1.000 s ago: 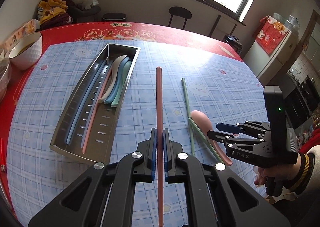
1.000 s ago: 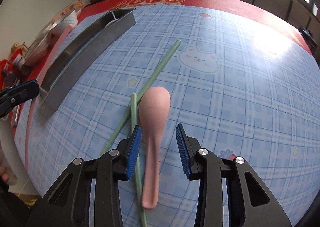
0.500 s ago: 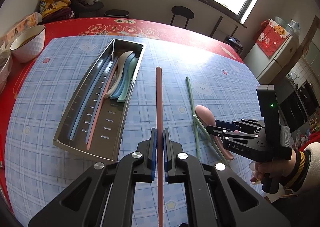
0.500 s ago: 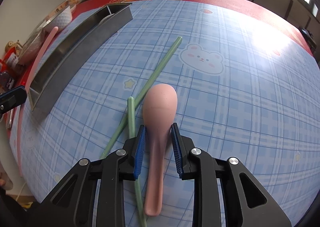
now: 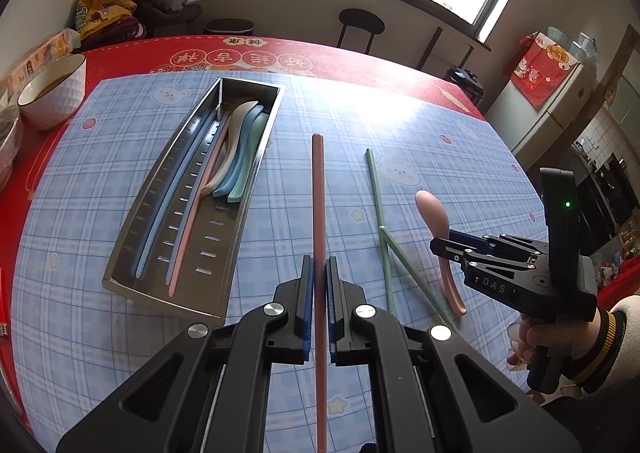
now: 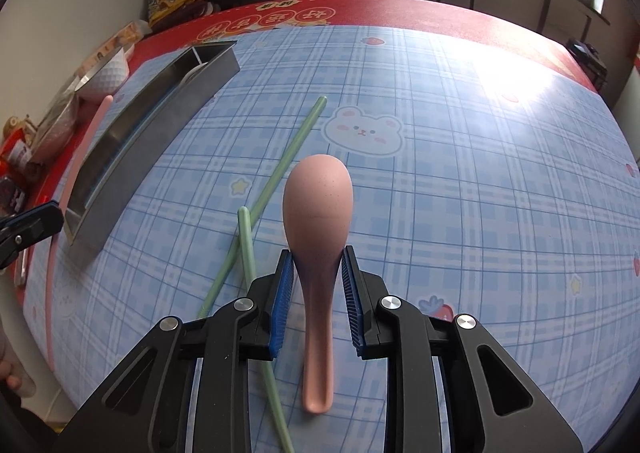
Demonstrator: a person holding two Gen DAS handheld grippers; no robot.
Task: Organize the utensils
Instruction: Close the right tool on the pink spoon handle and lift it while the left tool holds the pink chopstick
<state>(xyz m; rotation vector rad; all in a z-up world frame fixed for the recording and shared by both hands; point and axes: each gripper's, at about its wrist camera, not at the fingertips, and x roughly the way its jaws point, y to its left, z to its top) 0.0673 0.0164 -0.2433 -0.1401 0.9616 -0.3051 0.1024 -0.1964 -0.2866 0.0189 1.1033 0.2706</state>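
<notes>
The left gripper (image 5: 319, 295) pinches a pink chopstick (image 5: 318, 205), which sticks out ahead of its fingers; the steel utensil tray (image 5: 132, 285) lies to their left. The right gripper (image 6: 316, 273) has just been closing, its pads now against the neck of the pink spoon (image 6: 318, 205). Two green chopsticks (image 6: 276, 177) lie crossed just left of it.

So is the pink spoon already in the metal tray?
No, the pink spoon lies on the blue checked cloth, apart from the metal tray, between the right gripper's fingers.
</notes>
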